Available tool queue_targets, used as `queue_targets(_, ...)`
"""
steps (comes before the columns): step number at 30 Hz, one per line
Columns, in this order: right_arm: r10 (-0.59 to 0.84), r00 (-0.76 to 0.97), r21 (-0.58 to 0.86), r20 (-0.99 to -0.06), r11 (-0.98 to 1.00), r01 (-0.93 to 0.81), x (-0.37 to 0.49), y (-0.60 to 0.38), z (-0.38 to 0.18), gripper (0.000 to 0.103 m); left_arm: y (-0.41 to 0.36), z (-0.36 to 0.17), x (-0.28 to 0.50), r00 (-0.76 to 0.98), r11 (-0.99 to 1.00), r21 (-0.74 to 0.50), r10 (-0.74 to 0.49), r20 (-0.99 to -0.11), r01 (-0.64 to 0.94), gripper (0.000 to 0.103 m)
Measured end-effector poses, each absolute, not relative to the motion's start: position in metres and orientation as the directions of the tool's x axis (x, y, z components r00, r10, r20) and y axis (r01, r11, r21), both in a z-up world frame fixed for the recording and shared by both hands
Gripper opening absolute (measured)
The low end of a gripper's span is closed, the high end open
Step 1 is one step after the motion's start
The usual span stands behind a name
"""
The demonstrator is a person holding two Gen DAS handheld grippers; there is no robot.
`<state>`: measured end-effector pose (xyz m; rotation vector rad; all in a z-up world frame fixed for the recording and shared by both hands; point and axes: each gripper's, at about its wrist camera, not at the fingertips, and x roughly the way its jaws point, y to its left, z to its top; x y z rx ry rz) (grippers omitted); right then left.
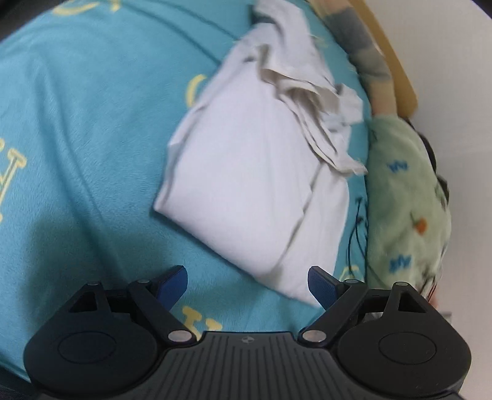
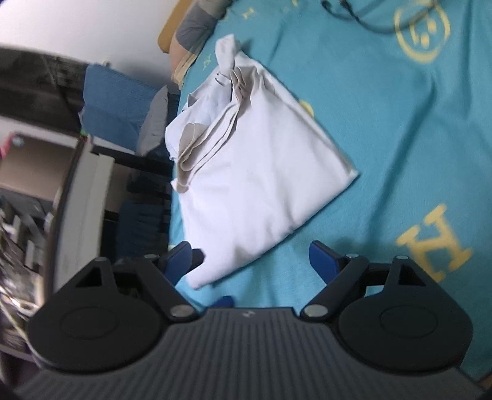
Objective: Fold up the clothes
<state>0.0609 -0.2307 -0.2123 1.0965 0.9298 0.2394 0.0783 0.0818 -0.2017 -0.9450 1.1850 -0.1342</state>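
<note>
A white garment (image 1: pixel 255 184) lies folded into a rough rectangle on a teal bedspread (image 1: pixel 92 123), with crumpled cream-edged fabric bunched at its far end. It also shows in the right wrist view (image 2: pixel 261 172). My left gripper (image 1: pixel 247 284) is open and empty, hovering just short of the garment's near edge. My right gripper (image 2: pixel 250 261) is open and empty, hovering over the garment's near corner. Blue pads (image 2: pixel 323 261) show on the fingers.
The teal bedspread (image 2: pixel 399 138) carries yellow letter prints. A green patterned cushion (image 1: pixel 409 200) and a black cable (image 1: pixel 356 227) lie at the bed's right edge. A plaid pillow (image 2: pixel 193 27), a blue box (image 2: pixel 113 95) and shelving (image 2: pixel 77 200) stand beside the bed.
</note>
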Motion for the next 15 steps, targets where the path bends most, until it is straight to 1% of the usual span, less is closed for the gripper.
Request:
queue_targets(1, 0.599, 0.615, 0.853, -0.513, 0.438, 0.284, 0.063, -0.230, -0.218, 0.085, 0.088, -0.204, 0.080, 0.443, 0.590, -0.702, -0.547, -0.711, -0.398, 0.087)
queue_targets(3, 0.607, 0.618, 0.865, -0.500, 0.384, 0.323, 0.068, -0.230, -0.228, 0.085, 0.098, -0.207, 0.084, 0.487, 0.535, -0.728, -0.542, -0.685, -0.428, 0.083)
queue_targets(4, 0.594, 0.623, 0.860, -0.509, 0.378, 0.342, 0.070, -0.230, -0.231, 0.084, 0.102, -0.209, 0.086, 0.503, 0.514, -0.737, -0.539, -0.676, -0.439, 0.077)
queue_targets(5, 0.571, 0.636, 0.854, -0.519, 0.375, 0.360, 0.072, -0.232, -0.234, 0.080, 0.106, -0.212, 0.087, 0.514, 0.498, -0.740, -0.533, -0.672, -0.452, 0.070)
queue_targets(6, 0.548, 0.651, 0.850, -0.525, 0.371, 0.373, 0.074, -0.235, -0.235, 0.071, 0.109, -0.214, 0.088, 0.521, 0.483, -0.741, -0.527, -0.672, -0.467, 0.066)
queue_targets(7, 0.526, 0.666, 0.847, -0.530, 0.367, 0.384, 0.075, -0.238, -0.236, 0.065, 0.112, -0.216, 0.088, 0.526, 0.469, -0.741, -0.522, -0.671, -0.480, 0.057)
queue_targets(8, 0.503, 0.680, 0.844, -0.534, 0.363, 0.395, 0.076, -0.241, -0.237, 0.062, 0.114, -0.217, 0.088, 0.529, 0.463, -0.738, -0.514, -0.675, -0.491, 0.045)
queue_targets(10, 0.467, 0.703, 0.841, -0.536, 0.360, 0.403, 0.079, -0.246, -0.237, 0.060, 0.117, -0.218, 0.088, 0.530, 0.456, -0.734, -0.508, -0.679, -0.504, 0.035)
queue_targets(11, 0.452, 0.711, 0.839, -0.539, 0.363, 0.405, 0.080, -0.248, -0.237, 0.057, 0.118, -0.219, 0.088, 0.531, 0.452, -0.732, -0.504, -0.681, -0.510, 0.033)
queue_targets(13, 0.427, 0.704, 0.818, -0.567, 0.394, 0.420, 0.081, -0.252, -0.237, 0.033, 0.118, -0.217, 0.087, 0.538, 0.442, -0.738, -0.505, -0.675, -0.510, 0.030)
queue_targets(14, 0.418, 0.703, 0.810, -0.576, 0.407, 0.422, 0.080, -0.252, -0.237, 0.028, 0.117, -0.215, 0.086, 0.543, 0.445, -0.740, -0.502, -0.673, -0.505, 0.024)
queue_targets(15, 0.412, 0.706, 0.809, -0.576, 0.414, 0.418, 0.079, -0.253, -0.236, 0.020, 0.116, -0.212, 0.086, 0.548, 0.449, -0.741, -0.499, -0.671, -0.498, 0.020)
